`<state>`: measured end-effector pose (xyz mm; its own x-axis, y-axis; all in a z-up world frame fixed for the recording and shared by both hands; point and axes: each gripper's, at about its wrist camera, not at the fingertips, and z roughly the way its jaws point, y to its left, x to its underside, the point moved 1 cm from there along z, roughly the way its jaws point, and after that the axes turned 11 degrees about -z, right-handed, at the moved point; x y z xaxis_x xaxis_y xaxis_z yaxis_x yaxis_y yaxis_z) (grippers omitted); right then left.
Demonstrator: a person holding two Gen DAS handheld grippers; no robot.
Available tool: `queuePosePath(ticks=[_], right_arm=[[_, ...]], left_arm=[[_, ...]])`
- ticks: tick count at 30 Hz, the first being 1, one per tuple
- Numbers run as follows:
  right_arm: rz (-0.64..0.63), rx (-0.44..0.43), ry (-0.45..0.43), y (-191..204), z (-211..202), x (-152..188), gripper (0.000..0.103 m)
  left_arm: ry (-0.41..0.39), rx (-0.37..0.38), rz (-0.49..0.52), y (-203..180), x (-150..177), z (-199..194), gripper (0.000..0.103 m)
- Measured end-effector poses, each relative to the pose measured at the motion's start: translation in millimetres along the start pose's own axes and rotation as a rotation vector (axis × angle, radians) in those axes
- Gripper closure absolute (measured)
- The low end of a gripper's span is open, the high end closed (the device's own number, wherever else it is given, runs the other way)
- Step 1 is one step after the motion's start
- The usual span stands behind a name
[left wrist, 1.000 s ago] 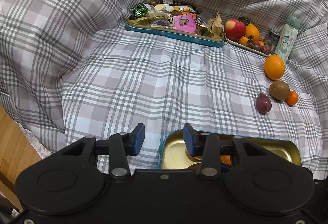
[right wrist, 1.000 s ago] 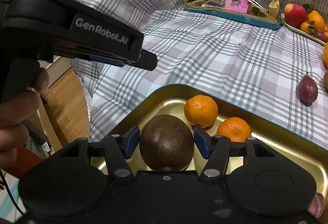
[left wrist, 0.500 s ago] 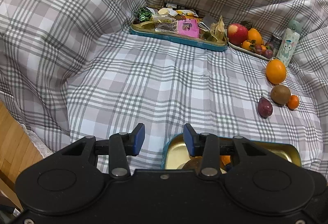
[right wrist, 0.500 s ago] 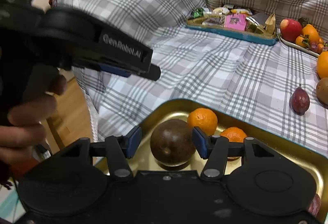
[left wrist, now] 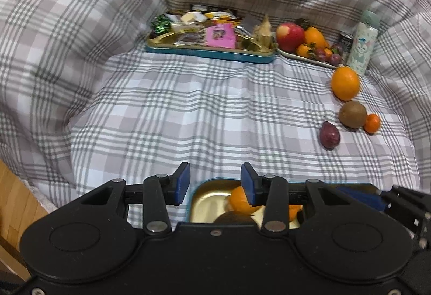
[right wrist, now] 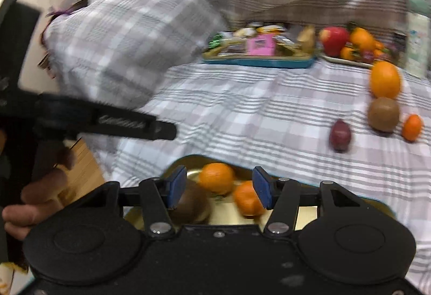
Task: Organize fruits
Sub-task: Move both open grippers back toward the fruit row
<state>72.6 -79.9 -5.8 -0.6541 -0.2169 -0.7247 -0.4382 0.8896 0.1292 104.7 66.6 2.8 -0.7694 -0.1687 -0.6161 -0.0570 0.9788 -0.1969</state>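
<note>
Here, my right gripper (right wrist: pixel 219 188) hangs above the near gold tray (right wrist: pixel 301 216), its blue pads apart and empty. Below and beyond the pads lie two small mandarins (right wrist: pixel 216 177) and, at the left pad, a round brown fruit (right wrist: pixel 192 204), blurred, dull-skinned. None of them touches the pads.

My left gripper (left wrist: pixel 215 184) is also parted with nothing between its pads, poised over the tray's (left wrist: pixel 204 200) left rim; my hand (right wrist: pixel 35 200) wraps its handle.

Well beyond the tray, on the soft checked grey-and-white cloth (left wrist: pixel 202 111), sit a smooth large orange (left wrist: pixel 345 83), a fuzzy kiwi (left wrist: pixel 352 112), a tiny mandarin (left wrist: pixel 372 123) touching it, and a wrinkled purple passion fruit (left wrist: pixel 329 134). At the back stands a teal-sided tin of snacks (left wrist: pixel 212 45), and beside it a plate of fruit (left wrist: pixel 304 38) with a glossy red apple and a pale printed bottle (left wrist: pixel 362 43).
</note>
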Motion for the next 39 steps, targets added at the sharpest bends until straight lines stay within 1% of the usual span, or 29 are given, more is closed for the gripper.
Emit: queuePosePath(ticks=[7,11,19,27,39], right_arm=[[0.104,0.134,0.004,-50,-11,7,0.046],[0.154,0.191,-0.002,-76,-19,14,0.046],[0.254,0.287,-0.007,-129,-31,22,0.046],[0.302,0.335,-0.001,-162,-28,21,0.046],[0.336,0.364,0.027,-189,-15,21,0.046]], left_arm=[[0.009,0.020,0.090,-42,5,7,0.053],[0.013,0.031,0.126,-66,7,13,0.053],[0.016,0.047,0.165,-105,8,30,0.053],[0.039,0.056,0.191,-129,9,49,0.053],[0.081,0.081,0.205,-149,9,76,0.053]])
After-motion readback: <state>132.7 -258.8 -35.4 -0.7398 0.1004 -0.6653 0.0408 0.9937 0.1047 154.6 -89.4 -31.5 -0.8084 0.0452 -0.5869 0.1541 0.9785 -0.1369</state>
